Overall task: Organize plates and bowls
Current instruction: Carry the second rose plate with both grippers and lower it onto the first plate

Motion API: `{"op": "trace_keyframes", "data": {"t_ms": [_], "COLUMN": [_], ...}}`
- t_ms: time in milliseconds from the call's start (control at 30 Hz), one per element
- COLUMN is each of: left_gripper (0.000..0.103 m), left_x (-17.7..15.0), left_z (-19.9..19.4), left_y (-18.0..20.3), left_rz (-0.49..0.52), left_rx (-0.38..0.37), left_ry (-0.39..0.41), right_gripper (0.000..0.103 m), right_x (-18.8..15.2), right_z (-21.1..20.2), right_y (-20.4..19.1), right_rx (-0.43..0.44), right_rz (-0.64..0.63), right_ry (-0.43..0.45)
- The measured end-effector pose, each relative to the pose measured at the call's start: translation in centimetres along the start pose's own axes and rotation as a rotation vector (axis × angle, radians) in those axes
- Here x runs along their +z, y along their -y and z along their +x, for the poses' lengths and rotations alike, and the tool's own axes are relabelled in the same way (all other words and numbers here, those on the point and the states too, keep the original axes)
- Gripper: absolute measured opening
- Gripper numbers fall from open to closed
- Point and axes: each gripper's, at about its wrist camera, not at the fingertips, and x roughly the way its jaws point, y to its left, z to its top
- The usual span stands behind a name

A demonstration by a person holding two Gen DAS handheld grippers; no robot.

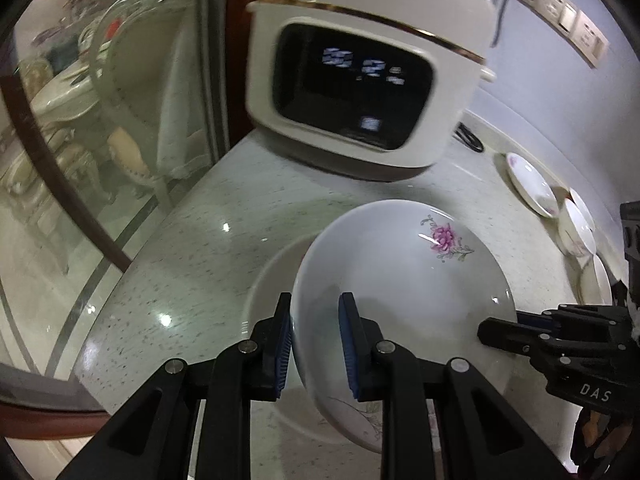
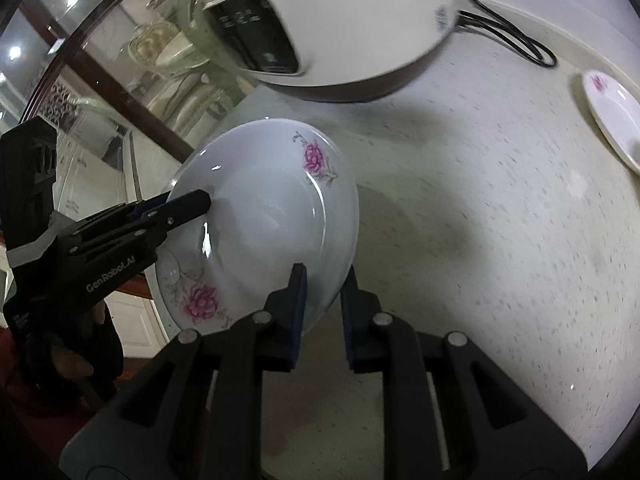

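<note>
Bowl (image 1: 404,280) with pink flowers hangs tilted in front of the rice cooker (image 1: 360,72), above the counter (image 1: 192,248). Left gripper (image 1: 314,344) and right gripper (image 2: 322,312) each clamp opposite rims. Best to move both together, level, lowering gently toward the plates (image 1: 532,184) beside the cooker.

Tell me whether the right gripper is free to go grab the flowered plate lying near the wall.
Probably not yet. The right gripper is clamped on the bowl rim, shared with the left gripper. The counter toward the plate looks bare, so only the bowl ties it up.
</note>
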Motion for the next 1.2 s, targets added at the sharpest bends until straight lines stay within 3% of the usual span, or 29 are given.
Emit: {"op": "trace_keyframes", "data": {"t_ms": [533, 900, 1200], "left_gripper": [0.024, 0.027, 0.027], "left_x": [-0.2, 0.1, -0.5], "left_z": [0.8, 1.2, 1.1], "left_y": [-2.0, -2.4, -2.7], "left_rz": [-0.031, -0.029, -0.025], "left_rx": [0.035, 0.019, 0.011], "left_ry": [-0.019, -0.02, -0.035], "right_gripper": [0.021, 0.035, 0.037], "right_x": [1.5, 1.4, 1.2], "right_z": [3.0, 2.4, 1.9], "right_y": [-1.3, -1.6, -3.1], "right_rx": [-0.023, 0.025, -0.034], "right_rz": [-0.016, 0.008, -0.074], "right_ry": [-0.065, -0.058, -0.041]}}
